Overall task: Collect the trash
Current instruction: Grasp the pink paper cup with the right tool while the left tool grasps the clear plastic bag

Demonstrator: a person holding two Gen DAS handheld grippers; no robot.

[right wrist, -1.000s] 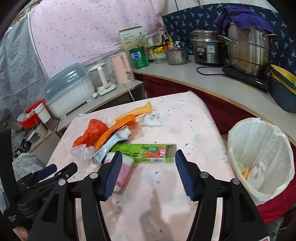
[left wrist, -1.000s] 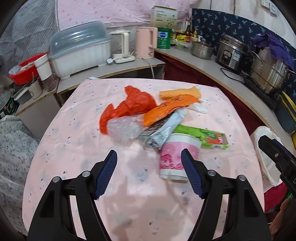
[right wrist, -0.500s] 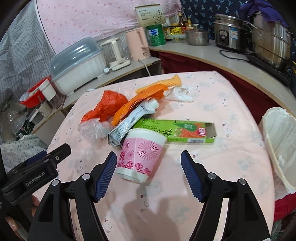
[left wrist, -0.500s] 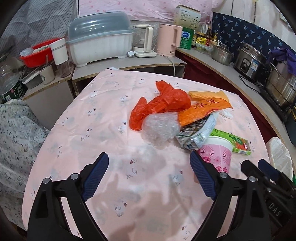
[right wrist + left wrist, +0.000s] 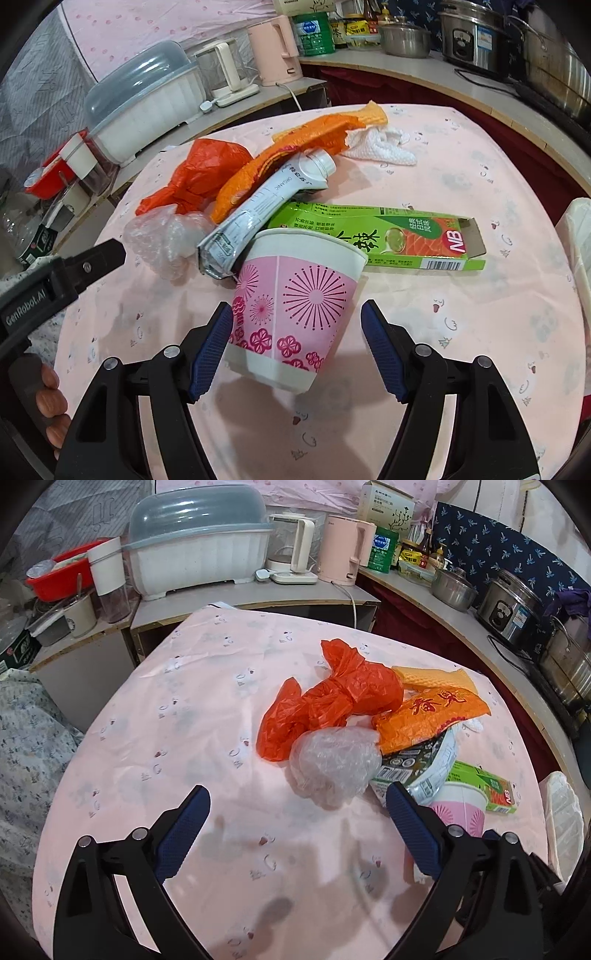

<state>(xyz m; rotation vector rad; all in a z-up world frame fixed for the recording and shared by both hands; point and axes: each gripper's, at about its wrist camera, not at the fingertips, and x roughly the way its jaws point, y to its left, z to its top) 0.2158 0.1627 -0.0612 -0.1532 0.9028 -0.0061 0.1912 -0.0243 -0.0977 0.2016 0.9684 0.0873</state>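
Your left hand-held gripper (image 5: pixel 297 818) stood with its blue pads spread wide and nothing between them; its jaws had just been opening. It hung above the pink-clothed surface (image 5: pixel 177 716), near the crumpled clear plastic bag.

Trash heap, listed left to right as your right wrist camera saw it:
- Clear plastic bag (image 5: pixel 162 236): crumpled, translucent, lying at the left edge of the heap, touching the red bag.
- Red plastic bag (image 5: pixel 207 170): thin, wrinkled, bunched into a loose lump.
- Orange wrapper (image 5: pixel 280 158): long, creased, printed with red characters, partly under the carton.
- White drink carton (image 5: pixel 266 203): squashed flat, grey printing, screw neck pointing away from you, its lower end resting against the cup's rim.
- Pink paper cup (image 5: pixel 295 306): white rim and base, pink band with magenta firework and flower prints, tipped on its side with the mouth facing away.
- Green box (image 5: pixel 380 236): long, flat, end flap open, salmon picture and a barcode, lying behind the cup.
- White cloth (image 5: pixel 380 146): crumpled, at the far side beside the orange wrapper.

Your right hand-held gripper (image 5: pixel 297 338) straddled the cup's lower half, part open. The left pad sat just beside the cup wall; the right pad stood clear of it. Its jaws had just been opening.
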